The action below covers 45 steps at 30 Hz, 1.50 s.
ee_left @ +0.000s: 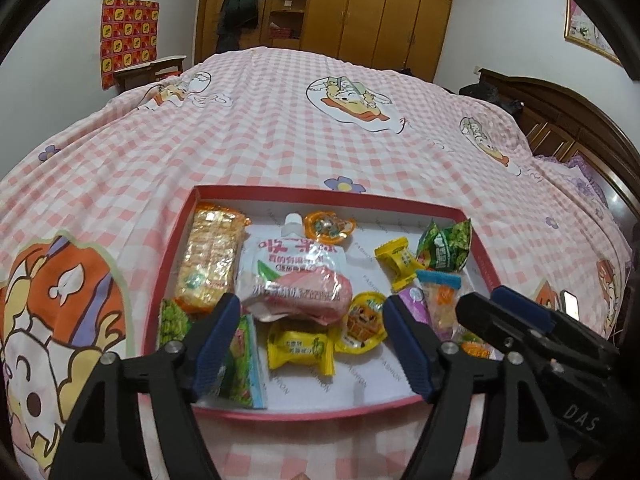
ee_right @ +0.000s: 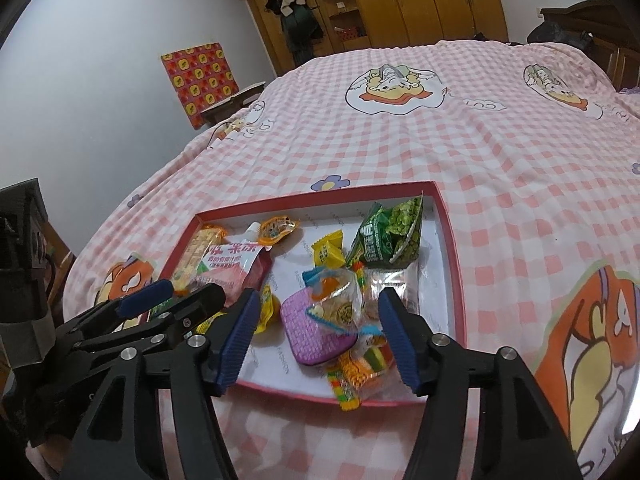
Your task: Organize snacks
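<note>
Red-rimmed tray [ee_left: 188, 216] on checked bedspread [ee_left: 280, 128], holding snacks | left wrist view: left gripper [ee_left: 312, 344] spread open, empty, above yellow candy [ee_left: 298, 350] and pink pouch [ee_left: 298, 276] | right wrist view: right gripper [ee_right: 316, 338] spread open, empty, flanking purple packet [ee_right: 308, 330]; green pea bag [ee_right: 394, 236] at tray's far side

Snacks as I see them past my fingers. A shallow red-rimmed tray [ee_left: 476, 236] holds everything. Beyond my left fingers [ee_left: 214, 344] lie a long cracker pack [ee_left: 210, 258], a white spouted jelly pouch [ee_left: 298, 256] and a pink wrapped cake [ee_left: 304, 294] resting on it. Between those fingers sits a yellow candy [ee_left: 300, 346]. Between my right fingers [ee_right: 394, 336] a purple packet [ee_right: 312, 332] lies flat under a clear wrapped sweet [ee_right: 334, 300]; beyond them a green pea bag [ee_right: 394, 234] stands tilted.
</note>
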Tool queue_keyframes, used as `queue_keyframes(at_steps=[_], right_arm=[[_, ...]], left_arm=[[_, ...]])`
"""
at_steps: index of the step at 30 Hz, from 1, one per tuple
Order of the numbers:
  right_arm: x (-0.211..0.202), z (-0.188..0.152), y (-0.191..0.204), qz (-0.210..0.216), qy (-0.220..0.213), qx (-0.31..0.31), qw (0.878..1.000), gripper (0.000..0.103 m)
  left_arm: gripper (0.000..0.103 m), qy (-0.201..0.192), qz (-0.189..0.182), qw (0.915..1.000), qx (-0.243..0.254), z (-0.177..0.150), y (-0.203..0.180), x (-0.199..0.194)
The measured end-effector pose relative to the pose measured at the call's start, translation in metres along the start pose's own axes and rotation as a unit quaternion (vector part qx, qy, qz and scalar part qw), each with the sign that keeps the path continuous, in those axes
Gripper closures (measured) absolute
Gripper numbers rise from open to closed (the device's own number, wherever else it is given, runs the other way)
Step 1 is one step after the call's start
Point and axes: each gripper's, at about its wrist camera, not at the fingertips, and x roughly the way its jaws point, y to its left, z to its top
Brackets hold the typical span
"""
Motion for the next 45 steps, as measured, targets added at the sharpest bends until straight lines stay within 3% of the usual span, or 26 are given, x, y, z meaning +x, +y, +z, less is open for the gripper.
queue_keyframes(at_steps=[10, 21, 32, 45], right_arm=[[-0.017, -0.015, 0.003, 0.001, -0.002, -0.003, 1.0, 0.029], [-0.029, -0.039, 0.005, -0.015, 0.002, -0.018, 1.0, 0.018], [-0.023, -0.063, 0.003, -0.034, 0.032, -0.034, 0.998, 0.018], [0.0, -0.077, -0.009, -0.066, 0.071, -0.019, 0.995, 0.018]], left_arm=[[0.006, -0.015, 0.026, 0.9995, -0.002, -0.019, 0.004, -0.02], [0.003, -0.002, 0.043, 0.999, 0.014, -0.045, 0.002, -0.034], [0.003, 0.023, 0.045, 0.9987, 0.005, -0.065, 0.006, -0.03], [0.003, 0.071, 0.05, 0.9962, 0.0, -0.079, 0.011, 0.001]])
